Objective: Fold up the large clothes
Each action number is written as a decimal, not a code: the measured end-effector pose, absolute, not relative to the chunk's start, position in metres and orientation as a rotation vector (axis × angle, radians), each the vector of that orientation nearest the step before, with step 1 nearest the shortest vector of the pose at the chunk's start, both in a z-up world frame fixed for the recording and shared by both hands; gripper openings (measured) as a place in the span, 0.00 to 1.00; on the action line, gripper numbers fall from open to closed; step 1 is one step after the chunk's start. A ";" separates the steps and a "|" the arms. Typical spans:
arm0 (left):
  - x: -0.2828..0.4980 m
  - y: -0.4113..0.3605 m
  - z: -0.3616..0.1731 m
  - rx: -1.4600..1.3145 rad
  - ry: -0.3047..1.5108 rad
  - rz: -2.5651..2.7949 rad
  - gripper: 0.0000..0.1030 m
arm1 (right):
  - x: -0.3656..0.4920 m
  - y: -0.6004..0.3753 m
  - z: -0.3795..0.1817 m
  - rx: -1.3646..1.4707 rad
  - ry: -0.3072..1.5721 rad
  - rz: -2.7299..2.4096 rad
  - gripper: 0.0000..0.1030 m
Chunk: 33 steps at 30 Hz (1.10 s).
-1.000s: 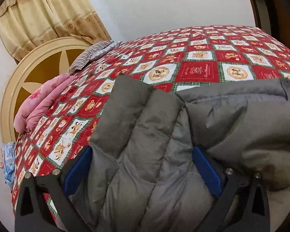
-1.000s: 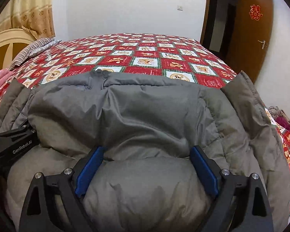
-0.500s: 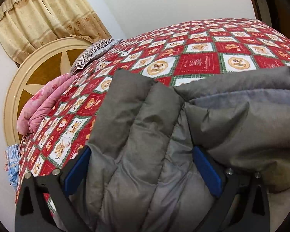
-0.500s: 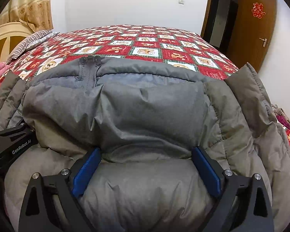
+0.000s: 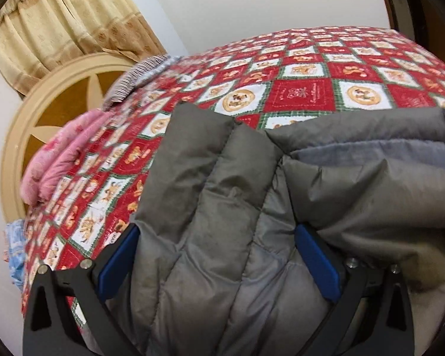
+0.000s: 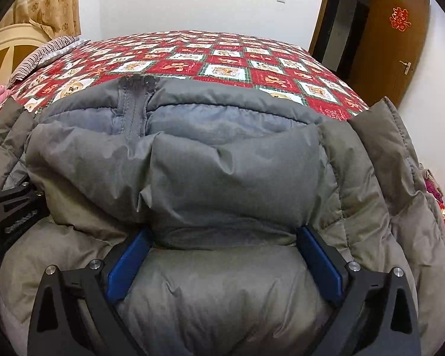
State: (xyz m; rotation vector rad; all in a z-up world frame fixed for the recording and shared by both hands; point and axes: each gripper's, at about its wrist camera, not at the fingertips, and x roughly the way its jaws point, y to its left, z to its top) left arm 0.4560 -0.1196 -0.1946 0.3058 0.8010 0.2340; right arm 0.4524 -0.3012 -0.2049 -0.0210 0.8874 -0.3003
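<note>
A large grey puffer jacket (image 6: 222, 178) lies on a bed with a red patchwork bedspread (image 6: 216, 59). It also fills the lower part of the left wrist view (image 5: 222, 207). My left gripper (image 5: 216, 255) has its blue-padded jaws wide apart, with the jacket's quilted left side bulging between them. My right gripper (image 6: 222, 255) is likewise wide, with a thick fold of the jacket's middle between its pads. The jacket's lighter lining and zipper (image 6: 133, 109) show at the far edge. The left gripper's black body (image 6: 12, 207) shows at the left of the right wrist view.
A pink folded blanket (image 5: 59, 160) and a striped pillow (image 5: 136, 80) lie by the round cream headboard (image 5: 53, 95). Beige curtains (image 5: 68, 14) hang behind. A brown door (image 6: 391, 41) stands at the right. The far half of the bedspread shows its red pattern.
The jacket's near part has been lifted and pushed toward the far edge, so it bulks higher and covers more bedspread. The lining and zipper now show. Both grippers stay wide.
</note>
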 end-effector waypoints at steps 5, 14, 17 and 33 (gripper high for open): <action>0.415 -0.084 -0.154 0.227 0.766 0.159 1.00 | 0.453 -0.301 -0.205 -0.027 0.895 -0.299 0.96; 0.369 -0.004 -0.173 0.106 0.922 0.097 1.00 | 0.444 -0.298 -0.183 0.006 0.903 -0.294 0.96; 0.372 0.005 -0.183 0.031 0.953 0.071 1.00 | 0.433 -0.284 -0.160 0.033 0.815 -0.280 0.96; 0.369 0.005 -0.203 -0.129 0.995 -0.057 0.87 | 0.456 -0.273 -0.204 -0.085 0.956 -0.290 0.98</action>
